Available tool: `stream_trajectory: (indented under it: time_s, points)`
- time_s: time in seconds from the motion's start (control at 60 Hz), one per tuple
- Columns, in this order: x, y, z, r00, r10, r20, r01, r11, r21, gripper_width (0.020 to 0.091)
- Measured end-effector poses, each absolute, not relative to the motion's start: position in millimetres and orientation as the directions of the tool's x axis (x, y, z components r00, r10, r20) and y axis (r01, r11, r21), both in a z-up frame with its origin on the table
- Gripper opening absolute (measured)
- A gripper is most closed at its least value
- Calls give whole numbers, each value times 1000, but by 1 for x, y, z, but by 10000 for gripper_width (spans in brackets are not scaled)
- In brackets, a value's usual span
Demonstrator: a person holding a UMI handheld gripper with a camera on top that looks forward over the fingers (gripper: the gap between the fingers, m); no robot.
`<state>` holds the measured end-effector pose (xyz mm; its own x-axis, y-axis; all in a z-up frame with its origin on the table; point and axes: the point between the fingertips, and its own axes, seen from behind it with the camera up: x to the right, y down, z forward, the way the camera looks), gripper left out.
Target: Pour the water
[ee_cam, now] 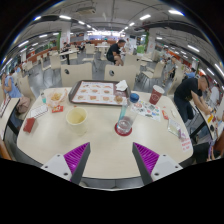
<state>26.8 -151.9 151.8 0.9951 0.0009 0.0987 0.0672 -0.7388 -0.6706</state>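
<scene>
Gripper view: your claw (111, 158) hangs above the near edge of the surface (100, 145), fingers spread wide apart and nothing between them. Both purple pads (74, 155) show bare.

Straight ahead, beyond the fingers and well apart from them, stands the bottle (125, 116), upright, clear-bodied with a red band low down. That's your target, I'd say. Left of it sits a yellow bowl (76, 117), the likely place for the water, though a red cup (156, 95) stands farther off to the right, so pick which one you mean. Behind them lies a tray (97, 92). People sit at the far and right sides; a hand (21, 103) rests on the surface at the left.

Now, handling. That bottle looks like thin plastic, so expect it to be light, smooth and a bit springy; squeeze too hard and it will buckle, and if it is uncapped, water may jump out the top. I can't tell whether a cap is on. How full it is I can't make out either, so weight is a guess. Take it at mid-body, just above the band, fingers square to either side, where the wall is straight and the grip won't slide.
</scene>
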Motion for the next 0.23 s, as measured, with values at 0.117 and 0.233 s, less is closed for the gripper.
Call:
stream_trajectory:
  time_s: [0.117, 0.233]
  points:
    - [30, -158, 153, 996, 8, 94, 70, -740, -669, 853]
    - [33, -157, 158, 994, 24, 105, 89, -729, -678, 852]
